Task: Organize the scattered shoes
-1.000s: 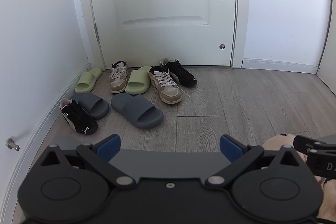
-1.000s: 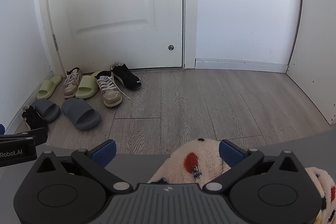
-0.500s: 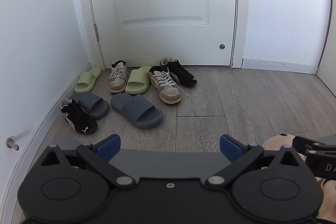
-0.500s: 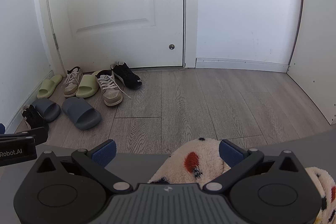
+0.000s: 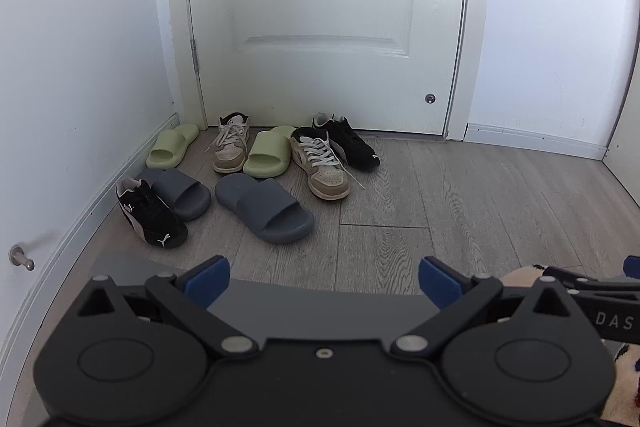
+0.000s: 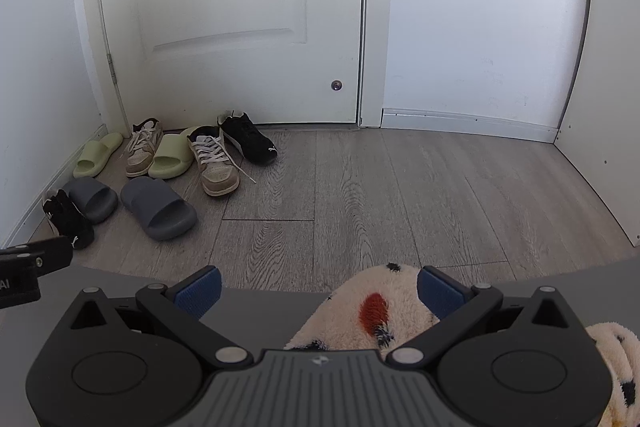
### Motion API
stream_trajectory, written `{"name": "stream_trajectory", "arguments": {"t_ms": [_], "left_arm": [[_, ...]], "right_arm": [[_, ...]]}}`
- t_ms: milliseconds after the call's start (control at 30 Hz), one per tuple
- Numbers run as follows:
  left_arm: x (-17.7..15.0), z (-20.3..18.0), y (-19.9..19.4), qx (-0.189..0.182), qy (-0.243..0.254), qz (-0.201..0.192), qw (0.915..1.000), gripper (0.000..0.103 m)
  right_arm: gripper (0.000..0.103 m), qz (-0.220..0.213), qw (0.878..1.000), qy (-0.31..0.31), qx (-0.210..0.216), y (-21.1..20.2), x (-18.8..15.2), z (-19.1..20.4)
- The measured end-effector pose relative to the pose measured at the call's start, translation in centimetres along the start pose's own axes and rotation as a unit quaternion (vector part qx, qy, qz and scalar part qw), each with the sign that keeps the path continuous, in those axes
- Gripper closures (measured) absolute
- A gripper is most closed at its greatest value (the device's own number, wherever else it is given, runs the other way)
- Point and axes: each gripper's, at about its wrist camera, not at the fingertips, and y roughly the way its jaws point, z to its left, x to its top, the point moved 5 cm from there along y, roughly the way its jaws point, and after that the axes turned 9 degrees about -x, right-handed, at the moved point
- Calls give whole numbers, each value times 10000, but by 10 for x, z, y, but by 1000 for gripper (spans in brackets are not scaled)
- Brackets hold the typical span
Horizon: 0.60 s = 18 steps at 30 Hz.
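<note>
Grey plank floor (image 5: pixel 460 195) carries eight shoes, all loose near the door (image 5: pixel 328 27) and the left wall's skirting, none paired. One green slide (image 5: pixel 173 145) lies by the skirting, its mate (image 5: pixel 267 155) sits between the two beige sneakers (image 5: pixel 231 143) (image 5: pixel 322 167). One black sneaker (image 5: pixel 347 143) lies at the door's foot, the other (image 5: pixel 150 213) far off by the skirting, touching a grey slide (image 5: pixel 181 191); the second grey slide (image 5: pixel 264 207) lies askew just beside it. I judge nothing is sorted yet; every pair is left to do. My left gripper (image 5: pixel 322 277) gapes wide and holds nothing. My right gripper (image 6: pixel 318 285) is spread just as wide, also empty, above a fluffy spotted slipper (image 6: pixel 376 315), which seems to be on a foot.
</note>
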Motion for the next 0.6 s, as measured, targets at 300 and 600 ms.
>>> {"name": "stream_trajectory", "arguments": {"t_ms": [300,600], "left_arm": [[15,-6,-1,-346,-74,-630,9974,2],[32,8,35,-494,-705,-1391,9865,2]], "right_arm": [[0,-507,9986,108,35,10,39,2],[0,-970,9936,68,573,55,60,19]]}}
